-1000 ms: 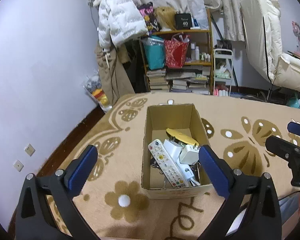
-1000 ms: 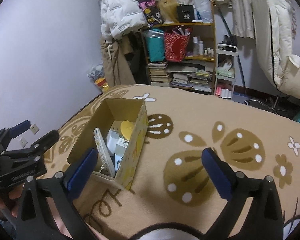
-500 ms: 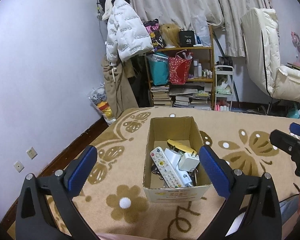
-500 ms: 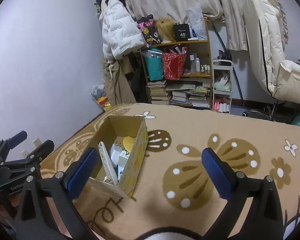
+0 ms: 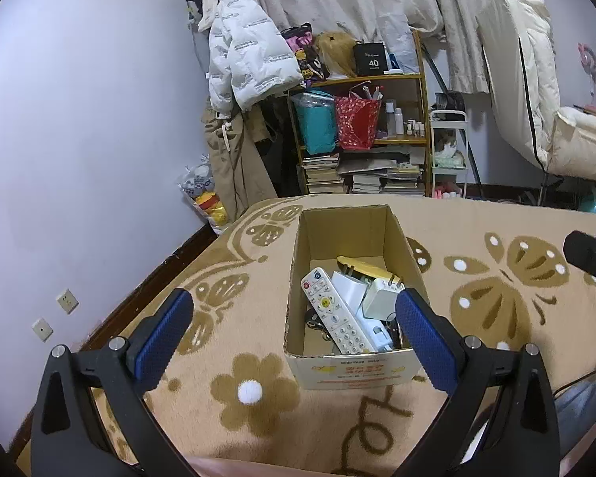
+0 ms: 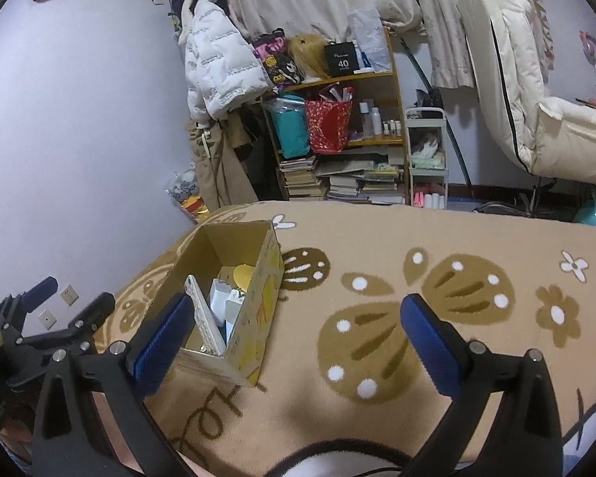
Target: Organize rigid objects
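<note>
An open cardboard box (image 5: pixel 345 222) stands on the tan patterned blanket (image 5: pixel 476 234). Inside lie a white remote (image 5: pixel 335 314), a white charger block (image 5: pixel 381 300), a yellow flat piece (image 5: pixel 363 268) and other small white items. My left gripper (image 5: pixel 294 330) is open and empty, held above the box's near end. My right gripper (image 6: pixel 294 334) is open and empty too, to the right of the box (image 6: pixel 258 302), over bare blanket (image 6: pixel 457 238). The remote (image 6: pixel 204 318) leans inside the box in the right wrist view. The left gripper (image 6: pixel 43 318) shows at that view's left edge.
A bookshelf (image 5: pixel 361 127) with bags, books and bottles stands beyond the bed's far edge, beside a hanging white jacket (image 5: pixel 246 59). A cream chair (image 5: pixel 548 111) is at the right. The lilac wall (image 5: pixel 79 139) with sockets runs along the left.
Both grippers have lifted and tilted up, so the box looks smaller and lower and more of the room shows. Both stay open and empty.
</note>
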A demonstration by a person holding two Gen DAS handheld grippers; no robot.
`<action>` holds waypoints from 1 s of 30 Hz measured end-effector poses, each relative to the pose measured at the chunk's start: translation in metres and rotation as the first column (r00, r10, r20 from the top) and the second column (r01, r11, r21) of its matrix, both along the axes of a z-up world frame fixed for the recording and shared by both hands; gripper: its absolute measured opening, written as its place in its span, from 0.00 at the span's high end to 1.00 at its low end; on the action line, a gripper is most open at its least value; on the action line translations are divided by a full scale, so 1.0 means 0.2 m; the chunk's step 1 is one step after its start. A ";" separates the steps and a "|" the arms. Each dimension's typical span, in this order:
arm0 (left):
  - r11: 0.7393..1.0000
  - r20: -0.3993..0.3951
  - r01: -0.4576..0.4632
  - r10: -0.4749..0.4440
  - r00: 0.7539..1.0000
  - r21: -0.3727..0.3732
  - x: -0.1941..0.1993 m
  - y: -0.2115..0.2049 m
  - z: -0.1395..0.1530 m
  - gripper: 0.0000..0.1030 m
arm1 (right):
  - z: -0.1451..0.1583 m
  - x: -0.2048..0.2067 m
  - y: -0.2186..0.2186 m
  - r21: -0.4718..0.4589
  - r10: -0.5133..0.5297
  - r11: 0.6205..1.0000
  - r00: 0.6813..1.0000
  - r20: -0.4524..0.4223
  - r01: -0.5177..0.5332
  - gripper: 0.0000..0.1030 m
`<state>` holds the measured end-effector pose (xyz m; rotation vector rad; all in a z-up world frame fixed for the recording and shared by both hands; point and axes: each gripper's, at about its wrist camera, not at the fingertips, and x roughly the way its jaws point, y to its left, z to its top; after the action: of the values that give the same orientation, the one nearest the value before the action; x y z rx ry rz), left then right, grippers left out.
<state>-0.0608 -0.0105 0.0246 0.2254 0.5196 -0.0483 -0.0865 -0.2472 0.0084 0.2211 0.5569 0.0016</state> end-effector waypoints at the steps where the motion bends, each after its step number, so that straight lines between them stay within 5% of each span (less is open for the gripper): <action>1: 1.000 0.001 0.004 -0.004 1.000 -0.001 0.00 0.00 0.00 0.02 | 0.00 0.00 0.00 -0.005 -0.003 1.000 1.000 0.002 0.003 0.00; 30: 0.999 0.022 -0.023 0.024 0.999 -0.034 -0.01 0.05 0.02 0.02 | -0.02 0.00 0.00 -0.013 0.001 1.000 1.000 -0.024 -0.001 0.00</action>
<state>-0.0636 -0.0003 0.0279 0.1865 0.4989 -0.0319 -0.0862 -0.2469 0.0040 0.2086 0.5810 -0.0037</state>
